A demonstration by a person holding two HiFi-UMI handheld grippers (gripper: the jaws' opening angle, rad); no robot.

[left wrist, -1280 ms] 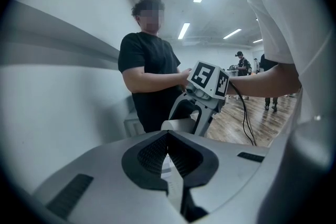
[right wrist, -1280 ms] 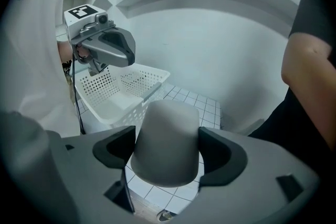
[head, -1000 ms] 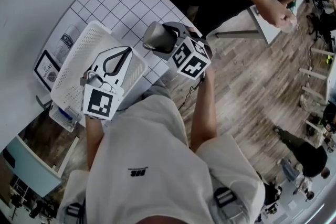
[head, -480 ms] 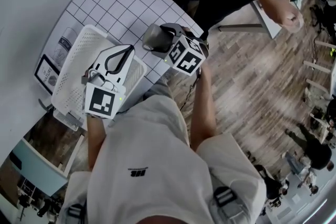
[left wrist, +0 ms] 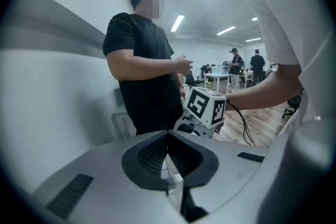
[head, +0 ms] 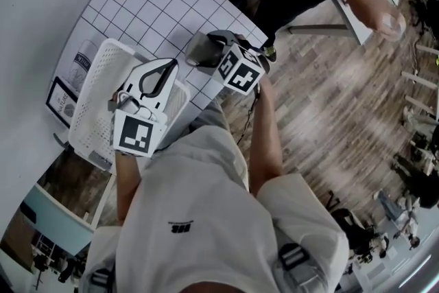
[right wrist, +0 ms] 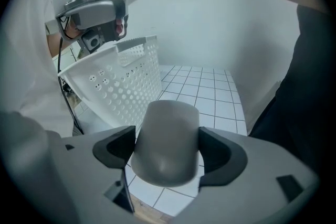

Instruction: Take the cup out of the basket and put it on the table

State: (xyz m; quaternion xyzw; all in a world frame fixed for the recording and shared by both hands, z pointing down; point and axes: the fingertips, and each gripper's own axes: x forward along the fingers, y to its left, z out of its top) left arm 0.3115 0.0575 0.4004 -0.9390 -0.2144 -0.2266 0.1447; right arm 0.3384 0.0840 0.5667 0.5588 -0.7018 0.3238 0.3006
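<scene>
Though outside the basket (right wrist: 126,81), cup (right wrist: 168,126) clamped in right tool (right wrist: 168,150)

I count one cup (right wrist: 167,128), one white basket (right wrist: 128,78) and one gridded mat (head: 158,3). I hold two tools: my left gripper (left wrist: 168,139) and my right gripper (right wrist: 167,153). One person in black (left wrist: 144,65) stands near; far behind, perhaps two more people (left wrist: 257,63), too small to be sure.

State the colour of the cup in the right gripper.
The cup is plain grey, clearest in the right gripper view.
</scene>
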